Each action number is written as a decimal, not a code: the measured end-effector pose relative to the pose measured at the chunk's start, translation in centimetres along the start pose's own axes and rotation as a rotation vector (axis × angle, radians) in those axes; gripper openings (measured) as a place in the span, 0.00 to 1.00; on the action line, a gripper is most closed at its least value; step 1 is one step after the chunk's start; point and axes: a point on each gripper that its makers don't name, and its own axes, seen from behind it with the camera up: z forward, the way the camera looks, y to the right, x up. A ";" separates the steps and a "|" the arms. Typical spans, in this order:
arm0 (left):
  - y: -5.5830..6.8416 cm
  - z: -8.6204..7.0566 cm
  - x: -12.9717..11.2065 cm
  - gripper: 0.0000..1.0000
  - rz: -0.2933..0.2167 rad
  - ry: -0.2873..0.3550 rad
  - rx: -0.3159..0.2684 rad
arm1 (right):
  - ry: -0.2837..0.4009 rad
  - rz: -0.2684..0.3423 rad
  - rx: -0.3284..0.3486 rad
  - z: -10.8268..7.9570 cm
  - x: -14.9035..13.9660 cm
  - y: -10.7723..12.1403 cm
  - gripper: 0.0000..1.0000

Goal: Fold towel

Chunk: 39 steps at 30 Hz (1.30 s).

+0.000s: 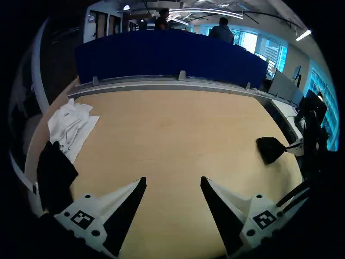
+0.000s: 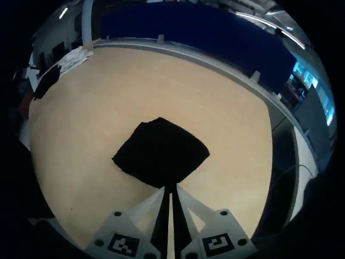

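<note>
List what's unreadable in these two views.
- Black towel, right gripper view: fold layers lost in uniform black.
- Dark cloth, left gripper view: featureless, kind of item unclear.
- Right tongs, left gripper view: small at the rim, body merges into dark background.

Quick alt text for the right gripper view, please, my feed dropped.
The right gripper is shut on the near edge of a black towel lying on a wooden table. At its far corner lie white cloths.

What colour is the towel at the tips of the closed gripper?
Black. The towel shows best in the right gripper view.
</note>
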 end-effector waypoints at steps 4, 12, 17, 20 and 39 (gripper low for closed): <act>-0.1 0.1 0.0 0.94 0.000 -0.001 0.000 | -0.034 0.027 -0.004 0.2 -1.7 0.1 0.04; 0.0 0.3 0.2 0.93 0.007 -0.007 -0.002 | -0.095 0.070 -0.015 0.7 -4.4 0.4 0.04; -0.1 0.3 0.0 0.93 0.011 -0.013 0.000 | -0.130 0.077 -0.007 1.2 -5.6 0.2 0.04; -0.2 0.3 0.0 0.93 0.009 -0.015 0.002 | -0.153 0.071 -0.001 1.4 -6.4 0.0 0.04; -0.4 0.8 -0.1 0.93 0.013 -0.024 0.004 | -0.174 0.089 -0.011 1.9 -7.2 0.4 0.04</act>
